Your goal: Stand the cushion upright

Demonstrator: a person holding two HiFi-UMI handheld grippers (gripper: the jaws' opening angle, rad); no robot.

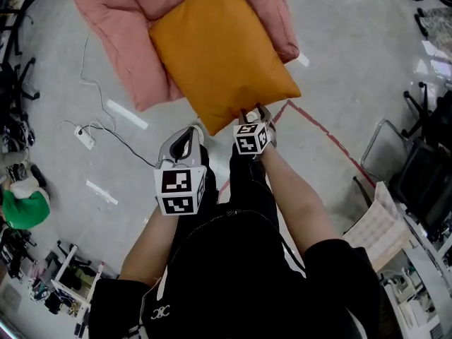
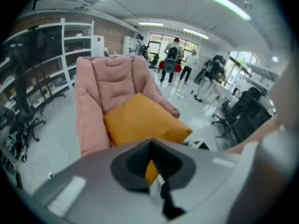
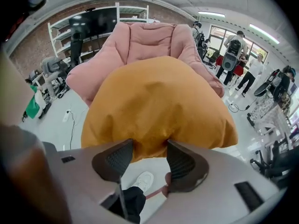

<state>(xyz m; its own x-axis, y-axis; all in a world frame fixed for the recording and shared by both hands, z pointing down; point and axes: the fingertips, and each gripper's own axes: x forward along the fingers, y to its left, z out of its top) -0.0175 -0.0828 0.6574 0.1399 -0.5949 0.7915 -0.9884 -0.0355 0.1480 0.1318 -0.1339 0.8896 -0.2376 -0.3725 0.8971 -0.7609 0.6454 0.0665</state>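
There is one orange cushion (image 1: 222, 51) and one pink floor chair (image 1: 120, 27). Two claws are in view, the left claw (image 1: 187, 134) and the right claw (image 1: 256, 113). Each carries one cube, two in all: the left marker cube (image 1: 176, 191) and the right marker cube (image 1: 252, 138). The floor holds one white power strip (image 1: 85, 138) and one green bundle (image 1: 25, 207). The right gripper view shows one white shoe (image 3: 142, 181).

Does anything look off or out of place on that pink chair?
Yes. The orange cushion lies skewed on the seat of the pink chair instead of standing upright, and its near edge hangs past the front.
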